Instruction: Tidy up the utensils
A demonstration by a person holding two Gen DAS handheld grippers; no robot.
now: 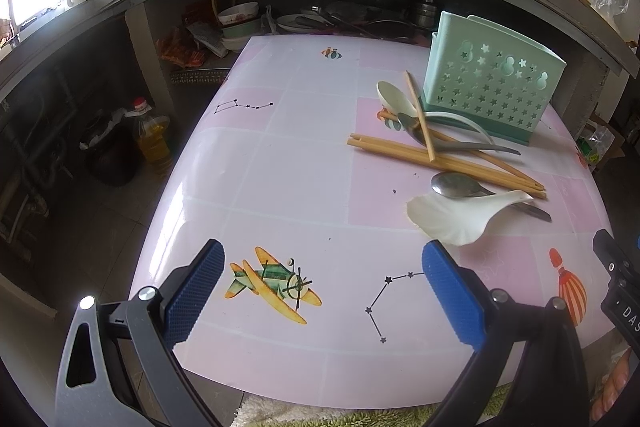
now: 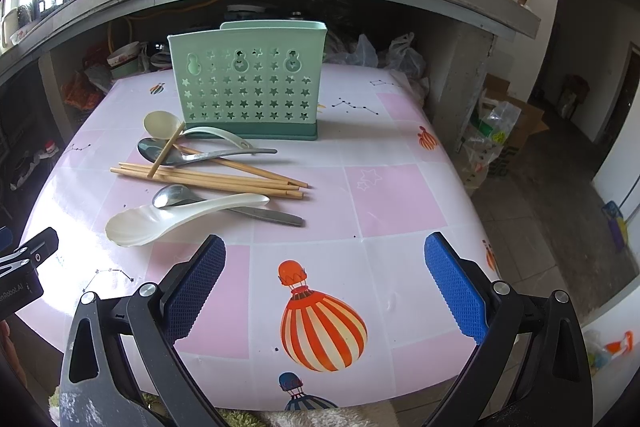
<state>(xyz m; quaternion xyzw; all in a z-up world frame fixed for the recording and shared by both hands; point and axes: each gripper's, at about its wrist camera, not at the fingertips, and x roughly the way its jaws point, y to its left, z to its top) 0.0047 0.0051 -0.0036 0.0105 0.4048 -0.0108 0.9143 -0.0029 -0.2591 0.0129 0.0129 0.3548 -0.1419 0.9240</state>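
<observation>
Chopsticks [image 2: 208, 179] lie across spoons [image 2: 180, 215]; holder [image 2: 246, 87] just behind.

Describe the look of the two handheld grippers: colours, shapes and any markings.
Both match. The left gripper and the right gripper each have two flat blue pads with a fine knurled texture, mounted on black and grey plastic linkage arms joined by round silver pivot bolts. White lettering, cut off by the frame, marks each black body. No cables or sleeves show.

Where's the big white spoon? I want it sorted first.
The big white spoon lies left of centre in the right wrist view, nearest the grippers, overlapping a metal spoon, before the chopsticks.
</observation>
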